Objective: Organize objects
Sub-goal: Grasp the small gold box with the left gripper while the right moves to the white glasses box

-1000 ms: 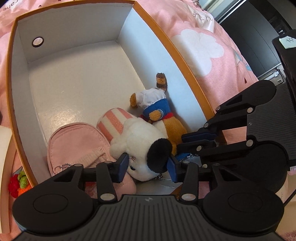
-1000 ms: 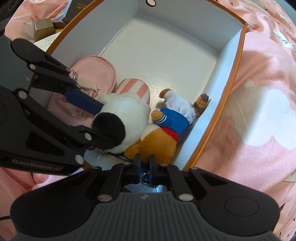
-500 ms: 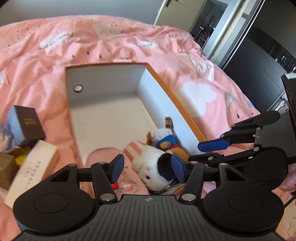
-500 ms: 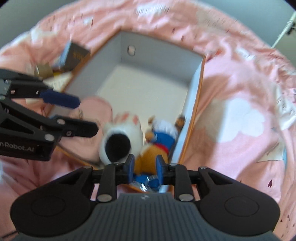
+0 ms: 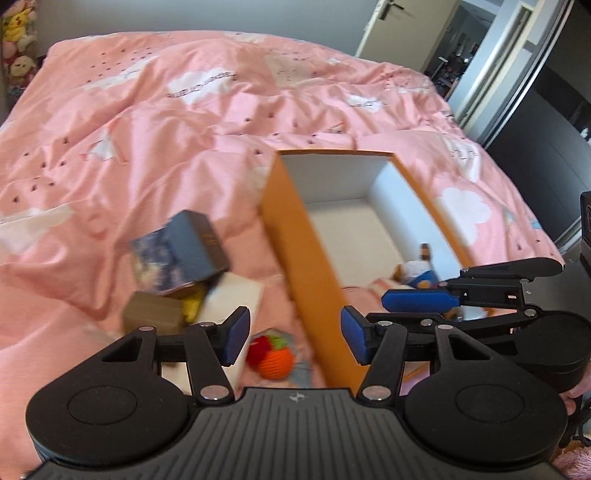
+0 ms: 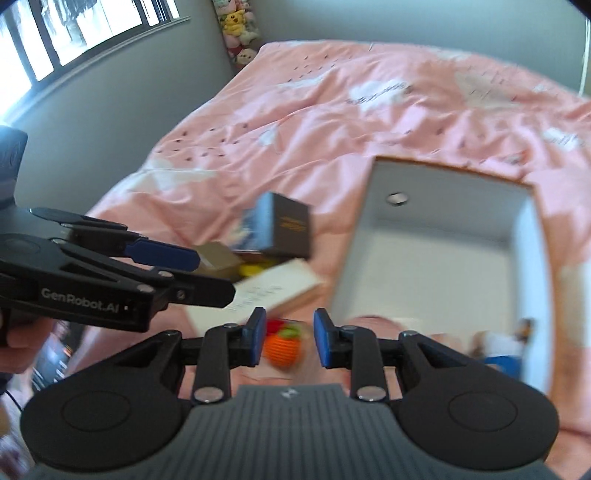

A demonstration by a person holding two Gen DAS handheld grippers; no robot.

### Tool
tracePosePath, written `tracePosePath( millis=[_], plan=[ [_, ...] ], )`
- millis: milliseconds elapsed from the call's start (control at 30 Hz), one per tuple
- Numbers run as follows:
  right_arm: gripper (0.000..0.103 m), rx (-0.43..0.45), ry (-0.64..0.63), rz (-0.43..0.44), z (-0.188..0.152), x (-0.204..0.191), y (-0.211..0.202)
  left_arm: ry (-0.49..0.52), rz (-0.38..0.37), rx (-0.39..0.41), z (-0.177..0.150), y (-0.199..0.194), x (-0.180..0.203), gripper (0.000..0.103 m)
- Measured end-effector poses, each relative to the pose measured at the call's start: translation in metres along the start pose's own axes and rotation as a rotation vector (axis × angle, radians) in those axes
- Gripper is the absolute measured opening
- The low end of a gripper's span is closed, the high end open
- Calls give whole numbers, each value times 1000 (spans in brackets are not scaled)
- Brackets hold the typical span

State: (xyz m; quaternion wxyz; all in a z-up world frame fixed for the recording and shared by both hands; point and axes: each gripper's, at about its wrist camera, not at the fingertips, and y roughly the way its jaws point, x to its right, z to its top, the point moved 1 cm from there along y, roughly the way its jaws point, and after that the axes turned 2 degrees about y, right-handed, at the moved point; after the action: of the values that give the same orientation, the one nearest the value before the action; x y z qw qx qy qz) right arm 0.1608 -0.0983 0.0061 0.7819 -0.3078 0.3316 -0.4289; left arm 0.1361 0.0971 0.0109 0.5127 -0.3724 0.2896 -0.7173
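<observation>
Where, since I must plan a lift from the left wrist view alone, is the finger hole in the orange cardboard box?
Observer: The right wrist view shows a round hole in the white far wall of the orange cardboard box.
Operator: Is the right hand-held gripper holding anything?
Observer: No. The right hand-held gripper has its jaws apart and empty; the orange knitted ball lies beyond them on the pink bedspread.
Operator: What's left of the bed?
Observer: A window in the grey wall.
</observation>
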Motion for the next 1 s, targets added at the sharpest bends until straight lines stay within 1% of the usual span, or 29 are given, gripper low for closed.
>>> tracePosePath(
  millis=[100, 167, 267, 333, 400, 433, 467, 600, 733, 833, 900, 1000],
  plan=[
    [37, -37, 69, 44, 6, -18, 24, 5, 36, -33, 0, -2, -24, 65],
    [38, -60, 111, 61, 10, -27, 41, 16, 70, -45, 1, -2, -38, 63],
    [46, -95, 170, 51, 12, -38, 66, 44, 101, -78, 4, 1, -59, 63],
    [51, -112, 210, 36, 14, -42, 82, 60, 89, -107, 4, 8, -73, 64],
    [57, -135, 243, 9, 15, -42, 98, 52, 85, -126, 5, 15, -85, 69],
    [57, -144, 259, 0, 15, -41, 104, 53, 81, -135, 6, 19, -90, 74],
    [57, -151, 275, -5, 15, -39, 111, 61, 78, -140, 6, 23, -94, 76],
    [59, -166, 341, -46, 18, -31, 130, 159, 46, -148, 3, 35, -99, 79],
    [69, -196, 382, -78, 20, -25, 142, 237, 20, -194, 0, 49, -102, 82],
    [74, -225, 410, -99, 19, -22, 152, 274, 16, -230, -2, 61, -101, 86],
    [74, -249, 441, -94, 17, -18, 159, 277, 13, -247, -3, 68, -100, 86],
    [74, -265, 496, -77, 13, -12, 167, 252, 1, -258, -4, 76, -103, 87]
  ],
)
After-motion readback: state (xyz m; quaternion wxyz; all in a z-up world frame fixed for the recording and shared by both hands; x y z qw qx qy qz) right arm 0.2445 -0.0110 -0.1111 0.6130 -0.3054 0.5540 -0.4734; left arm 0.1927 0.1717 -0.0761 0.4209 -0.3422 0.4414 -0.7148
